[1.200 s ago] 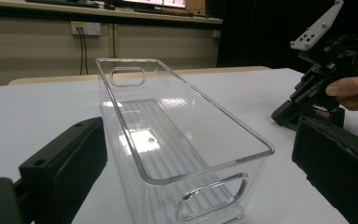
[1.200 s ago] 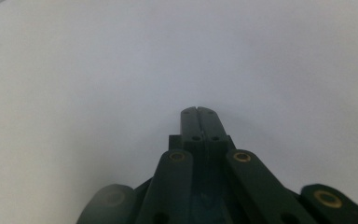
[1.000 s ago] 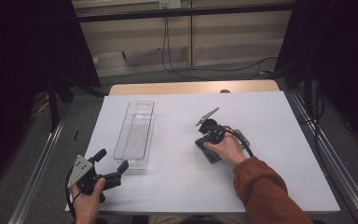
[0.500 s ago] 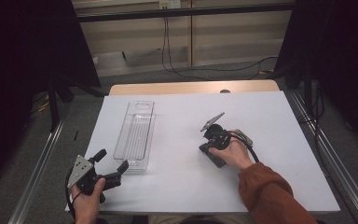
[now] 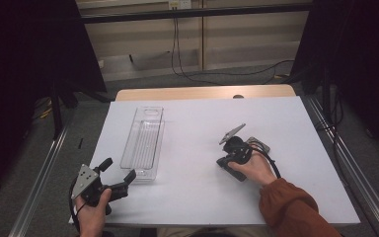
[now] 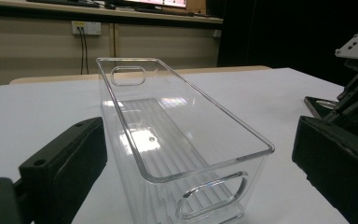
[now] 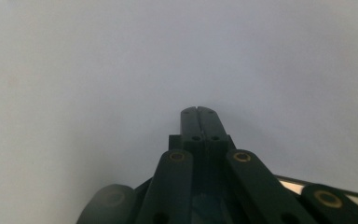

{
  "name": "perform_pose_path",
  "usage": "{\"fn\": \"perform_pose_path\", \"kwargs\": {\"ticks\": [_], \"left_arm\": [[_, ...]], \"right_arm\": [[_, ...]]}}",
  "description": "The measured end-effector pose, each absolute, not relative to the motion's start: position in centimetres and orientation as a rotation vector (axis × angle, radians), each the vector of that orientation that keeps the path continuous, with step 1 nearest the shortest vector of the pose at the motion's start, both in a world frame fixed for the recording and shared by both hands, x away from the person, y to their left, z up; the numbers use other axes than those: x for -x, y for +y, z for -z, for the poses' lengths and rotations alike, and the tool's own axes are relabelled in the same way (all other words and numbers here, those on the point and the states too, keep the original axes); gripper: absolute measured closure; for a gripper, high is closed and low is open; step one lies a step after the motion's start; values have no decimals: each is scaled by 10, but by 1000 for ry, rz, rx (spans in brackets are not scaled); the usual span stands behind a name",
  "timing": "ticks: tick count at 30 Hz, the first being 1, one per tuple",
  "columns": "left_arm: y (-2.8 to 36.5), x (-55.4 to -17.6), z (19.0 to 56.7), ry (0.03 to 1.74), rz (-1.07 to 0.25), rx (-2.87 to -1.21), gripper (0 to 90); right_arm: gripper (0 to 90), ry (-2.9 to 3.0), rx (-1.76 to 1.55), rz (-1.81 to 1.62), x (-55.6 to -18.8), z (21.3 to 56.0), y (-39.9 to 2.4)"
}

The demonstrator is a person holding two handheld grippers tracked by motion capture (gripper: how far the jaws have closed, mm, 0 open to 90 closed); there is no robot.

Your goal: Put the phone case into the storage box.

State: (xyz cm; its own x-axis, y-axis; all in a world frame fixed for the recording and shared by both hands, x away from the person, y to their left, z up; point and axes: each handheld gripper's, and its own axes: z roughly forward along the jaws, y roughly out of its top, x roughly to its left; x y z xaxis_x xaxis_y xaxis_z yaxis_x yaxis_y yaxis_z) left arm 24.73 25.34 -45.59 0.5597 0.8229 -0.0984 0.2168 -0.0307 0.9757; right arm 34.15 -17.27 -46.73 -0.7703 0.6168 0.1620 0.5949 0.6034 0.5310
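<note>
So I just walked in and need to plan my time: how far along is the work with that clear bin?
Nothing looks done yet: the clear plastic rectangular bin sits empty on the white table. In hand: the left tool waits open, facing the bin's near end without touching it. The right tool is shut on nothing, down near the table. Gripping and handling the bin is all still ahead.

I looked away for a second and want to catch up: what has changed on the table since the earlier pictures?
The right gripper, jaws shut on nothing, has shifted a little to the right across the white table with the hand that holds it. Nothing was taken hold of or let go. The left gripper stays open at the near end of the clear plastic bin, which has not moved.
</note>
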Motion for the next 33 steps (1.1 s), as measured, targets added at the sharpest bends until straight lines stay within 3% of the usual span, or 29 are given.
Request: {"fn": "perform_pose_path", "kwargs": {"ticks": [33], "left_arm": [[251,-247,456,905,-606,-1565,33]], "right_arm": [[900,2781,-1099,-881,-290,464,-217]]}}
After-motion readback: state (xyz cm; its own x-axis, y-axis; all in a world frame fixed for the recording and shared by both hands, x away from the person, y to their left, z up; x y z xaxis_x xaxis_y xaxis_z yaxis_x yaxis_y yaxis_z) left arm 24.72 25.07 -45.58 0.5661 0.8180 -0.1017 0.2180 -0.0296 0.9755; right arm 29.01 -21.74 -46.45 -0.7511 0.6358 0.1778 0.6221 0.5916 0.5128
